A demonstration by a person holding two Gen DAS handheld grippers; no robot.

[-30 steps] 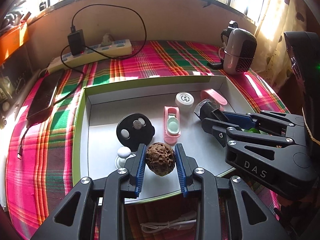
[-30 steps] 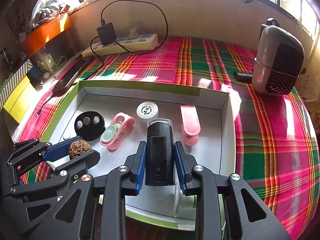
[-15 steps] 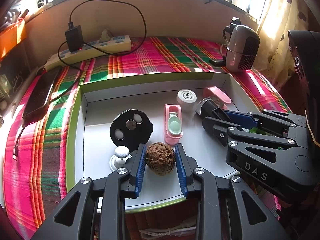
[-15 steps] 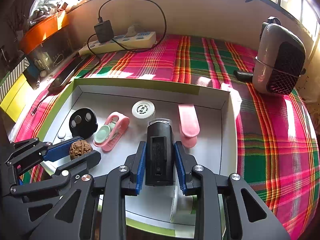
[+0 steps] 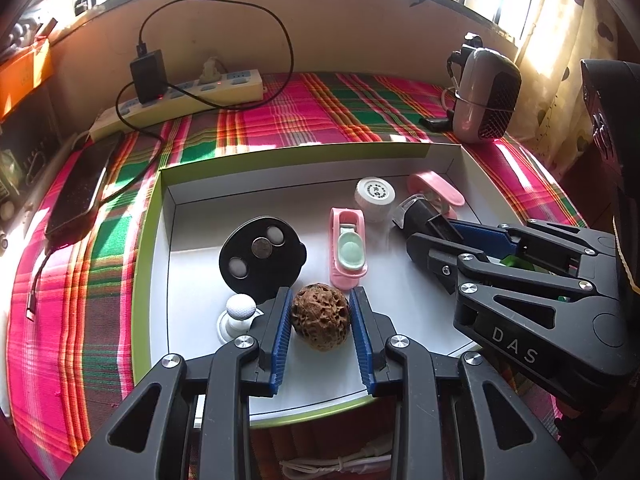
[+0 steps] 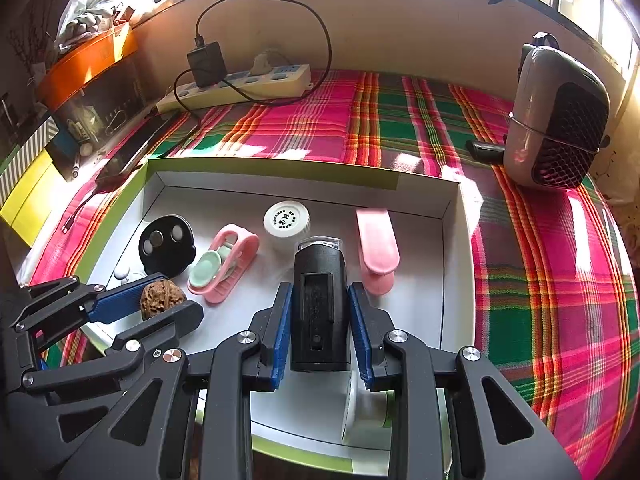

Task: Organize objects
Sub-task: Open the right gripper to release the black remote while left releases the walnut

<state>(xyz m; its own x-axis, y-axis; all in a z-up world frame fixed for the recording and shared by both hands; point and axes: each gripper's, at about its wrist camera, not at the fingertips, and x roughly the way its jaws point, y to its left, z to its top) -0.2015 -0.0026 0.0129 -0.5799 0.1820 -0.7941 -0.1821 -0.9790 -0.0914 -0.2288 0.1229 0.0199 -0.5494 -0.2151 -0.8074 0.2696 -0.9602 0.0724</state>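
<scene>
My left gripper (image 5: 320,316) is shut on a brown wrinkled walnut (image 5: 320,320) and holds it over the near part of a white tray with a green rim (image 5: 148,216). It also shows in the right wrist view (image 6: 152,304), with the walnut (image 6: 160,298). My right gripper (image 6: 320,312) is shut on a black box-shaped device with a clear front (image 6: 318,304), held over the tray (image 6: 448,240). In the left wrist view the right gripper (image 5: 436,240) enters from the right with the device (image 5: 420,216).
In the tray lie a black disc with coins (image 5: 262,258), a pink and mint clip (image 5: 348,248), a white round cap (image 5: 374,194), a pink case (image 5: 436,190) and a white knob (image 5: 238,314). Behind stand a power strip (image 5: 180,98), a phone (image 5: 82,186) and a grey heater (image 6: 556,120).
Both grippers have moved slightly forward over the tray, each still shut on its object. The things in the tray have not moved.
</scene>
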